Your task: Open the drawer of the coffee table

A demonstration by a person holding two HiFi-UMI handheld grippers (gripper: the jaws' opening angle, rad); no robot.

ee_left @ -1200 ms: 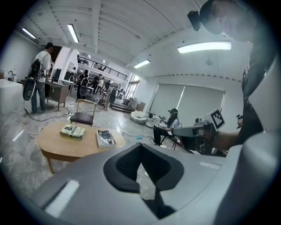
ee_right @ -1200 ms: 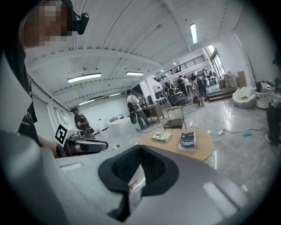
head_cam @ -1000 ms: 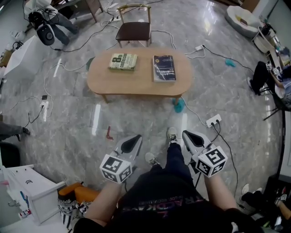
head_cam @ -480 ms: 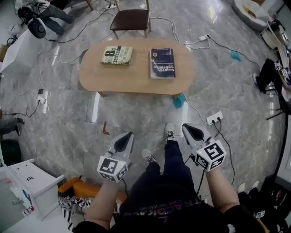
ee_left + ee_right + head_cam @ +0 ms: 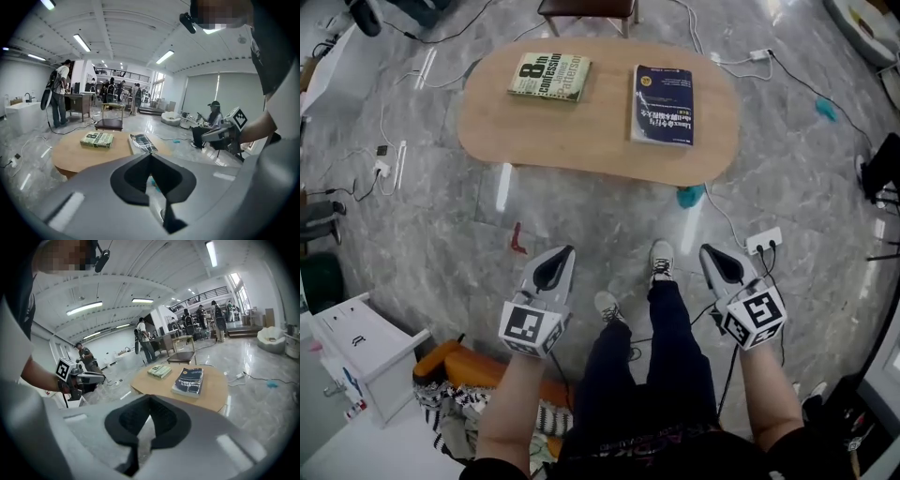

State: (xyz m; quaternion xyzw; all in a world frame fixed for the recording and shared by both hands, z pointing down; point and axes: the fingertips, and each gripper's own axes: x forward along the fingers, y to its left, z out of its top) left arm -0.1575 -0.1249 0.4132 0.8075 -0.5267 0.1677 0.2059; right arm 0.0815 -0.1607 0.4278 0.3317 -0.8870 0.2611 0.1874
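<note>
Both tongs are pressed together w/ nothing btwn them. Left tongs (image 5: pixel 564 253) and right tongs (image 5: pixel 711 251) hang low in front of me, one each side of my legs, over the marble floor (image 5: pixel 441 272). Both are well apart from the counter (image 5: pixel 600 131) ahead.

Drawer: can't make it out anywhere. The head view looks down on the counter's top only, so the sides are tucked under the rim. In the left gripper view a bit of the near side shows at left, but it's dark and too small to tell a drawer front, and the tongs' grey body cuts off the rest. The right gripper view is the same: the rim shows, and everything below is behind the tongs' body.

On top there's a green book (image 5: pixel 549 76) at left and a blue book (image 5: pixel 663 103) at right, both flat and apart.

The chair (image 5: pixel 586 6) beyond the counter is cut off by the frame's top edge. A teal thing (image 5: pixel 690 196) lies on the floor at the counter's near right edge, partly under it, and I can't tell what it is. A small red thing (image 5: pixel 517 239) on the floor is too small to ID. A power strip (image 5: pixel 766 242) sits near the right tongs.
</note>
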